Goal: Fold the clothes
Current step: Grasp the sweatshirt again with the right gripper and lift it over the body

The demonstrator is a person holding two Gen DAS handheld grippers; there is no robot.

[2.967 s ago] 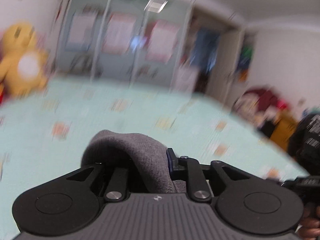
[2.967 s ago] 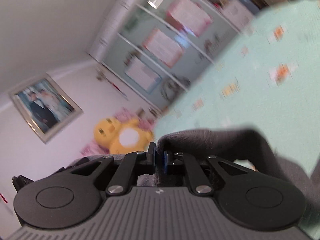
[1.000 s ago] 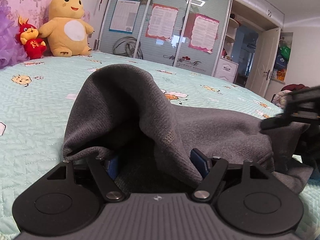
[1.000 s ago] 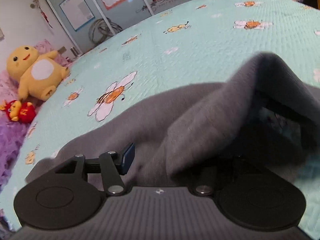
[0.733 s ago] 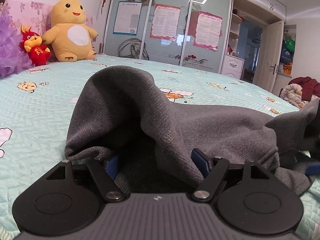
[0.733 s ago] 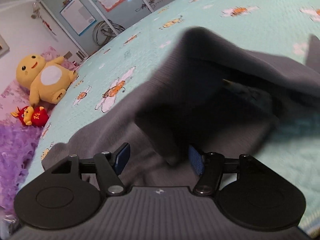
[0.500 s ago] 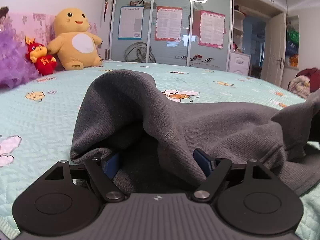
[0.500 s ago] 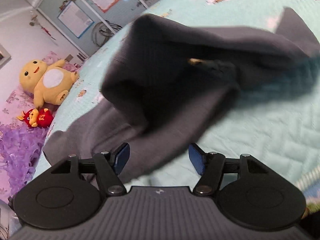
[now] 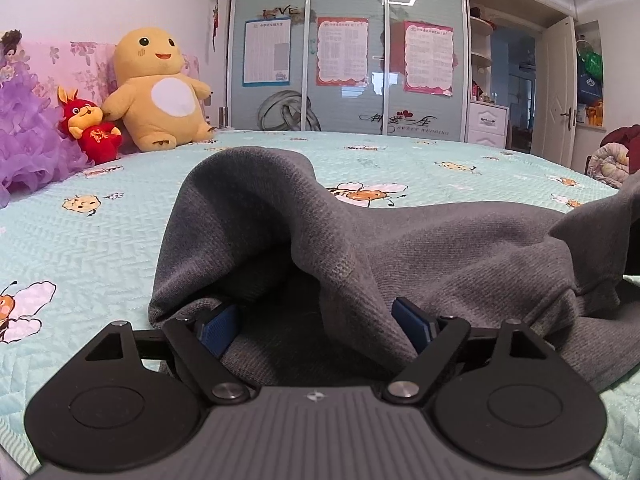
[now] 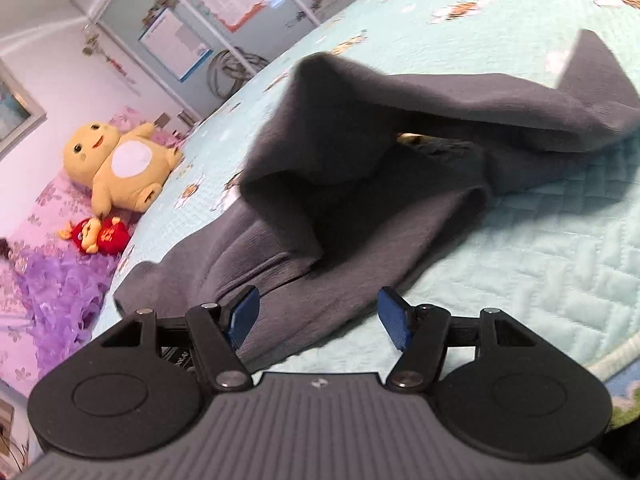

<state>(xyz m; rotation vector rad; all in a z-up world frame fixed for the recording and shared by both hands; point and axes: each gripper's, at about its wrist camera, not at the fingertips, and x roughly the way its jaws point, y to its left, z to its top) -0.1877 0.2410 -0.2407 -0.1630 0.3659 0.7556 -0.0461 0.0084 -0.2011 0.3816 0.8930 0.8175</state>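
Jaws: we read both pairs spread wide, gripping nothing. At the left gripper [image 9: 316, 330] a fold of the grey garment [image 9: 420, 236] sags between the blue pads [image 9: 218, 328]; the right gripper [image 10: 318, 312] hovers just short of its near hem. Beyond the jaws, the garment lies on the mint quilted bedspread [image 10: 540, 248], doubled over unevenly, one hump raised, a corner standing up far right. Progress, our judgement: partly folded, not flat; edges want aligning and smoothing. Fabric: soft, fine-ribbed knit, limp, holds loose rounded folds.
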